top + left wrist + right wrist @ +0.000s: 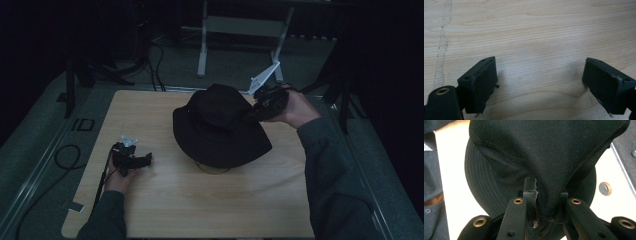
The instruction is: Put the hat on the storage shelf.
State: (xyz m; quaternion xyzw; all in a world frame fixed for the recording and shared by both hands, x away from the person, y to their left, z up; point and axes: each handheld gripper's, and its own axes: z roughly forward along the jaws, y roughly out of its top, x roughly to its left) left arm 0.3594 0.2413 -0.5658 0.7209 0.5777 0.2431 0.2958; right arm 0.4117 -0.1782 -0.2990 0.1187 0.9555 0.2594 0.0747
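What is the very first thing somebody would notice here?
A big black hat sits in the middle of the wooden table, and the right claw is pinching the cloth of its top. The left claw rests wide open near the table's left side, with nothing in it. The room around the table is very dark.

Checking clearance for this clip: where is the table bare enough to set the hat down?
Bare wood spans the table edge nearest the person and the far-left corner beyond the left gripper. The middle-right is crowded by the hat, pinched in the right gripper.
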